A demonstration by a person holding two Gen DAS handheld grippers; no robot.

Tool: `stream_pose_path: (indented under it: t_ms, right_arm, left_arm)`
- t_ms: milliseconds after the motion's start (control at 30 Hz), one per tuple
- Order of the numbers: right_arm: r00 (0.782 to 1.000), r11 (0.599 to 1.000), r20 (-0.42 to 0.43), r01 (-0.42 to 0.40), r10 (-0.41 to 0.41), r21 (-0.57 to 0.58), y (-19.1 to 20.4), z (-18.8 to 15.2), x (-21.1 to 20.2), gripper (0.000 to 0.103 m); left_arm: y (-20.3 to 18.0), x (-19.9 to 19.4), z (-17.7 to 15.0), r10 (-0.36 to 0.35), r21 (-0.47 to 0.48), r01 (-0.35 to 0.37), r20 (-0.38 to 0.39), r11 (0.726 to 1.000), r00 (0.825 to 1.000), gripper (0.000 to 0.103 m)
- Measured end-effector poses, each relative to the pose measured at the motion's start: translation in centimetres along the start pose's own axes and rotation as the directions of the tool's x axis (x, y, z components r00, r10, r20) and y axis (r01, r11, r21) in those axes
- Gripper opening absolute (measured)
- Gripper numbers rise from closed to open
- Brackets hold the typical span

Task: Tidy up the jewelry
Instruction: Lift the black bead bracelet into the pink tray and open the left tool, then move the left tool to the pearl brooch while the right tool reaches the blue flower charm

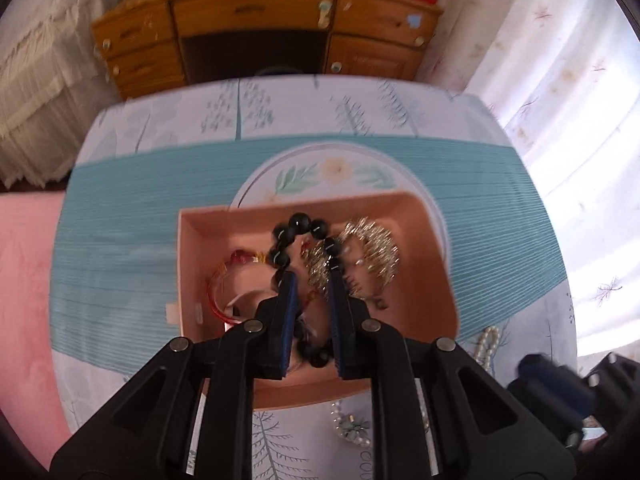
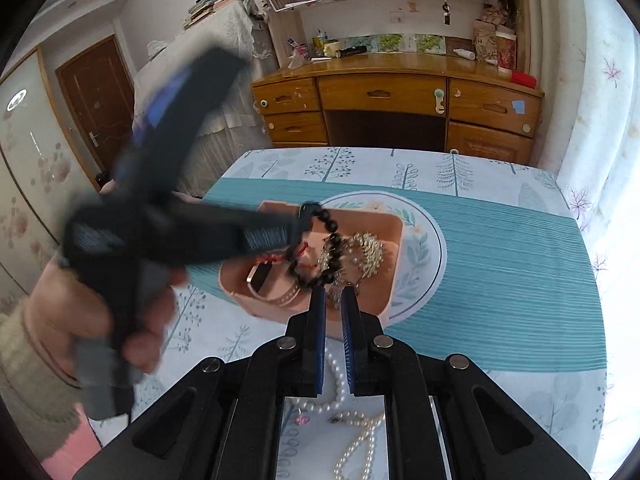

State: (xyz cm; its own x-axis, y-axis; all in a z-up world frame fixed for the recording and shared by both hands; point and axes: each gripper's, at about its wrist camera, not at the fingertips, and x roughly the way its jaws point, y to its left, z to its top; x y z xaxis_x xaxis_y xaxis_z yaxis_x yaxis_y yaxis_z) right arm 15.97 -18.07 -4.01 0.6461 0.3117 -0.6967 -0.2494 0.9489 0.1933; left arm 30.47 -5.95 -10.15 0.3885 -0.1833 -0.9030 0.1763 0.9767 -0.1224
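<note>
Left claw motion-blurred, pearl necklace partly hidden.

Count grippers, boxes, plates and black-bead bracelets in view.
Grippers: 2, left gripper and right gripper
Pink box: 1
Plate: 1
Black bead bracelet: 1
Total: 5

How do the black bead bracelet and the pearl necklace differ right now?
The black bead bracelet hangs from the left gripper above the pink box; the pearl necklace lies loose on the tablecloth. The bracelet has large dark beads, the necklace small white ones. Both are beaded strands.
</note>
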Motion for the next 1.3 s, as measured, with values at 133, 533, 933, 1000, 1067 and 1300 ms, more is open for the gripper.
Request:
stream_pose_path:
  t_ms: [133, 533, 933, 1000, 1067, 1300]
  right_arm:
    - [1.0, 1.0, -0.002, -0.011, 0.011, 0.007, -0.2, 0.9, 0.3, 0.008]
    - [0.997, 0.998, -0.056, -0.045, 0.047, 0.04, -0.2, -1.4, 0.7, 0.026]
    - [0.989, 0.994, -0.111, -0.107, 0.102, -0.036, 1.3, -6.5, 2.2, 0.036]
    - [0.988, 0.993, -0.118, -0.108, 0.103, -0.041, 1.4, -7.1, 2.6, 0.036]
    - [0.986, 0.993, -0.121, -0.116, 0.111, -0.035, 1.2, -7.4, 2.8, 0.036]
    - [0.984, 0.991, -0.124, -0.132, 0.13, -0.004, 0.4, -8.2, 2.7, 0.036]
  left_arm:
    - [1.1, -0.7, -0.7, 0.018, -0.008, -0.017, 0.013, 1.0, 1.0, 0.024]
    - [2.4, -7.7, -6.0, 0.02, -0.016, -0.018, 0.136, 1.0, 0.99, 0.053]
    - [4.1, -9.1, -15.5, 0.005, -0.045, -0.001, 0.101, 0.999, 0.995, 0.053]
    - [3.8, -8.8, -17.6, -0.032, -0.021, 0.034, 0.074, 0.999, 0.997, 0.053]
    - [3.0, -8.4, -19.5, -0.078, 0.017, 0.077, 0.043, 0.997, 0.996, 0.053]
    - [-0.7, -8.3, -24.2, -0.219, 0.298, 0.192, 0.061, 0.935, 0.974, 0.053]
